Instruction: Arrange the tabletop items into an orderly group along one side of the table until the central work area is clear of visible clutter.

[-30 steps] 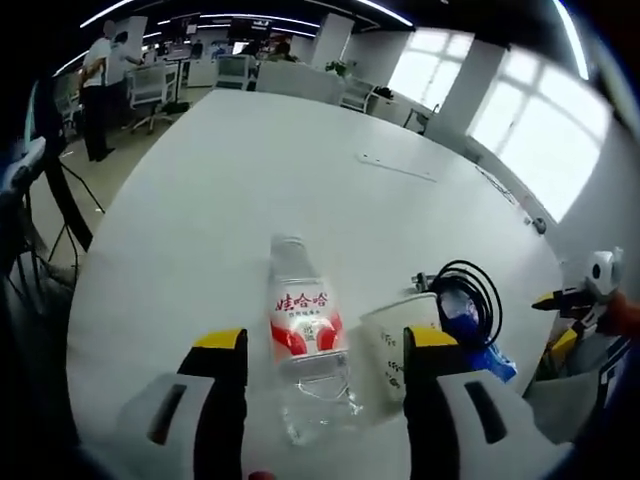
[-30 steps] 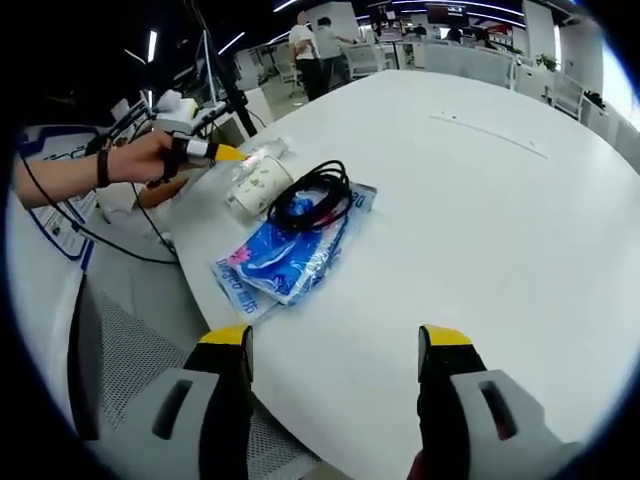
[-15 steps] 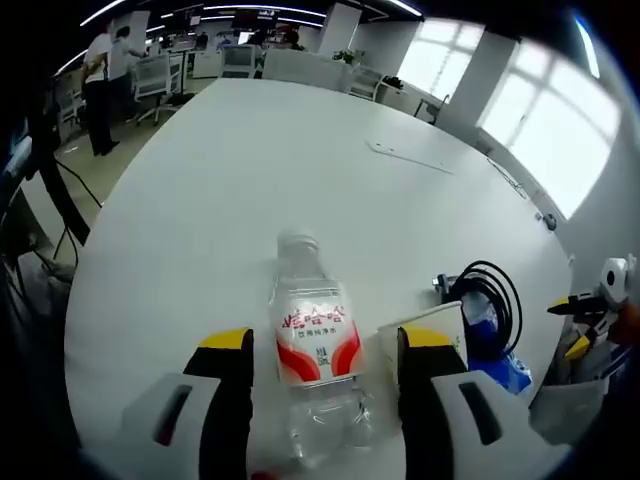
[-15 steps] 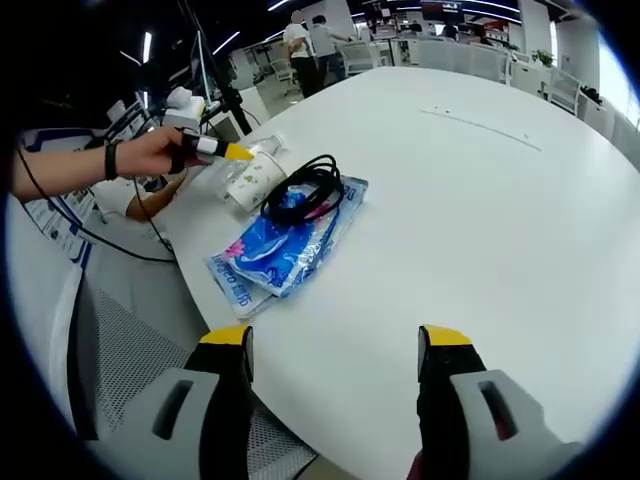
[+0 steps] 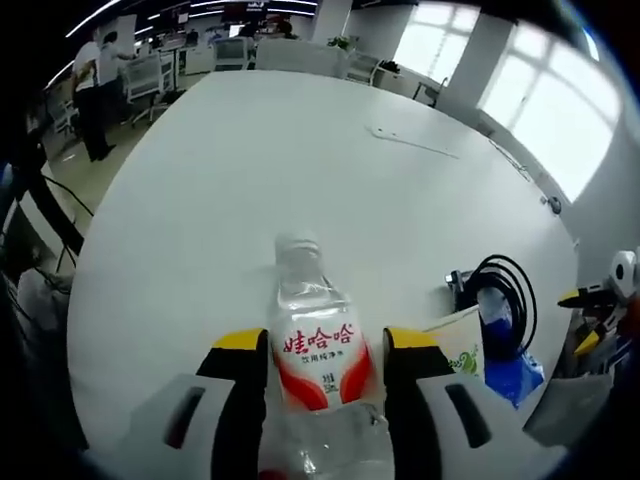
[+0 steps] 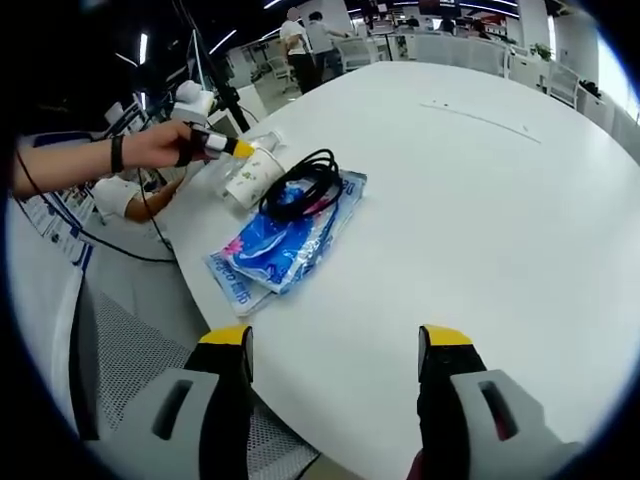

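A clear water bottle [image 5: 318, 345] with a red and white label lies on the white table [image 5: 220, 200], cap pointing away. My left gripper [image 5: 325, 345] has its yellow-tipped jaws pressed against both sides of the label. A paper cup [image 5: 455, 345] lies just right of the bottle, beside a coiled black cable [image 5: 505, 300] on a blue packet [image 5: 512, 375]. My right gripper [image 6: 335, 345] hangs open over bare table near the edge, nothing between its fingers. In the right gripper view the cup [image 6: 250, 178], cable [image 6: 300, 185] and packet [image 6: 280, 245] lie at the upper left, where a hand holds the left gripper [image 6: 232, 148].
A thin white strip [image 5: 412, 143] lies far out on the table. The table edge curves close to the packet, with a mesh chair [image 6: 120, 380] and floor cables below. People [image 5: 95, 80] and office chairs stand beyond the far end.
My left gripper has moved forward around the bottle and its jaws have closed in from a wide gap onto the label. The right gripper has stayed open and nearly still.
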Demonstrator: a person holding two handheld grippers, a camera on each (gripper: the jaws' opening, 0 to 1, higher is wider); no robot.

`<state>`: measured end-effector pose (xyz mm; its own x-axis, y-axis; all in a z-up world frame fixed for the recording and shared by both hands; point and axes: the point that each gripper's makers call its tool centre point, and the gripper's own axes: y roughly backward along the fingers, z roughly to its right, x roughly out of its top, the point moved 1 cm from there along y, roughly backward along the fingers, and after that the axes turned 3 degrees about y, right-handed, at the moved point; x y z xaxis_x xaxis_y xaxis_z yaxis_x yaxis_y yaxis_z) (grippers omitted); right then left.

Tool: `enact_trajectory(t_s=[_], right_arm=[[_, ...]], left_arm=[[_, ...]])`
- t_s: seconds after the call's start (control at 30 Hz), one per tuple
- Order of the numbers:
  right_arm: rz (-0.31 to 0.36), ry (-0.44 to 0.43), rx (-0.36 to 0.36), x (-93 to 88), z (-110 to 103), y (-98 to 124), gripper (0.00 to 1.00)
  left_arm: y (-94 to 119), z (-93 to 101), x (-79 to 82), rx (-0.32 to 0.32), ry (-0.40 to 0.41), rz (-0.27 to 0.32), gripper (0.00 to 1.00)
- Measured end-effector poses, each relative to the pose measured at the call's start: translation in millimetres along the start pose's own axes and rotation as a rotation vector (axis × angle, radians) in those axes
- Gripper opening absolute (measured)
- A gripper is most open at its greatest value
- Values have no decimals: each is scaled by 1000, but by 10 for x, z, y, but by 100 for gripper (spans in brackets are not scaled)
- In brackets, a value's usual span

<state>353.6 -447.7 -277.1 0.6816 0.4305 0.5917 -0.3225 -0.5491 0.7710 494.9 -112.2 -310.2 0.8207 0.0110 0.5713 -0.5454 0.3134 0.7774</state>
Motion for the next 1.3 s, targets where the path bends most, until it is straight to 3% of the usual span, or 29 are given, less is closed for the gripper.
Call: enact_trajectory(t_s=[0.63,0.9,1.3], right_arm=[[3,-3,11,73,12,-96,67],[9,-11,9,89,30,-107,67],[6,-7,9,84,34,-121,66]], left_arm=[[-76,43,-56,63,17,-147,45],[-24,13,-54,64,80,-125,42],[81,-7,-82,77,85,-70,40]])
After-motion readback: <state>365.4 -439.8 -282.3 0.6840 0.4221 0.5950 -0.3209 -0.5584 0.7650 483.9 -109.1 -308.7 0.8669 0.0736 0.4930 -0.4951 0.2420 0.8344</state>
